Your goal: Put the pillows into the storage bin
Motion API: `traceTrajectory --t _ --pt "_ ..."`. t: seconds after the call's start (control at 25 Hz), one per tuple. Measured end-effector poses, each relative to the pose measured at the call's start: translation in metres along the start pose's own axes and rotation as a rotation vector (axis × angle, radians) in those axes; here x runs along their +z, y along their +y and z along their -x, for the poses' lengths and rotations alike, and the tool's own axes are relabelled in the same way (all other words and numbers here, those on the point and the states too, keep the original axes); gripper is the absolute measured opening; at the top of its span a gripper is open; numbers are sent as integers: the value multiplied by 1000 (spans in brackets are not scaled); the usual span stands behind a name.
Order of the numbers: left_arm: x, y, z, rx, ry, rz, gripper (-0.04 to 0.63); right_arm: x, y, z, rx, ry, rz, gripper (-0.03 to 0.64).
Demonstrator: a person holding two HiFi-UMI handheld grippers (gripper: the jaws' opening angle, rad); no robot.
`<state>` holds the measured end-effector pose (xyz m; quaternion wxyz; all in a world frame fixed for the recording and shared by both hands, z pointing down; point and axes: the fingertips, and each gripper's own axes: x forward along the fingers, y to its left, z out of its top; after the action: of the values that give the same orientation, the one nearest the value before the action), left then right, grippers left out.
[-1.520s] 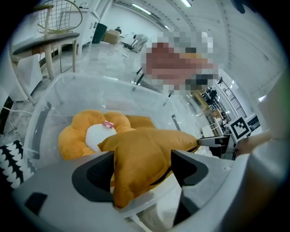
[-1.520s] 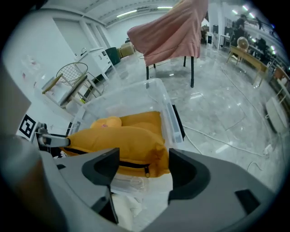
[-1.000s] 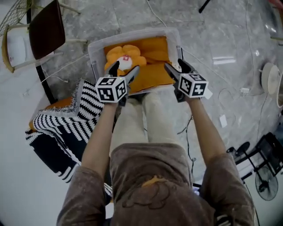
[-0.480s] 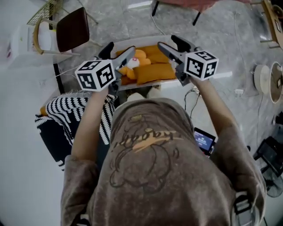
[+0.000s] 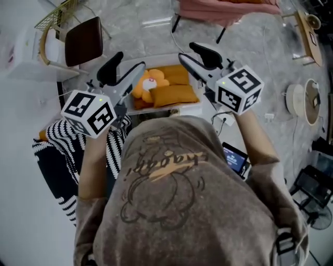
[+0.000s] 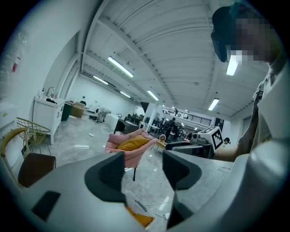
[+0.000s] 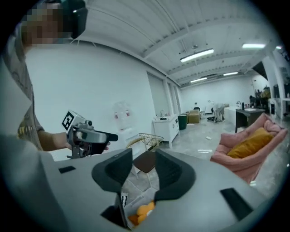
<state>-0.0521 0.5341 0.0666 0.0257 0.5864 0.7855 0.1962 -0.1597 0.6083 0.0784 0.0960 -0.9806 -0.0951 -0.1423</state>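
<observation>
Your orange pillows lie inside the storage bin on the floor. Above it, your left hand-held gripper and right hand-held gripper hover with jaws apart, just narrowed, gripping nothing.

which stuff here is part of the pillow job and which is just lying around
Job: storage bin, orange pillow, flower pillow.
Lying about: striped throw, brown chair, pink armchair.

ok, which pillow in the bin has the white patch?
The flower-shaped orange pillow, at the left end of the bin in the head view. The rectangular orange pillow beside it is plain.
</observation>
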Motion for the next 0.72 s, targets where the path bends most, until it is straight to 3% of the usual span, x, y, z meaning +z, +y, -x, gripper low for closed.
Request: traceTrajectory --t 0.08,0.16,0.28,0.56,0.72 --pt "4 2 9 0 -46 11 129 6 13 1 21 -23 37 67" --pt "4 7 13 10 -88 0 17 9 27 2 54 -60 44 3" --pt "-3 9 15 28 -110 -68 5 9 44 7 76 -117 51 3" --pt "-11 19 19 67 -139 -121 5 -6 28 6 -79 -220 22 3" --pt "-19 25 18 59 -148 -131 5 -23 10 0 -145 -220 23 3"
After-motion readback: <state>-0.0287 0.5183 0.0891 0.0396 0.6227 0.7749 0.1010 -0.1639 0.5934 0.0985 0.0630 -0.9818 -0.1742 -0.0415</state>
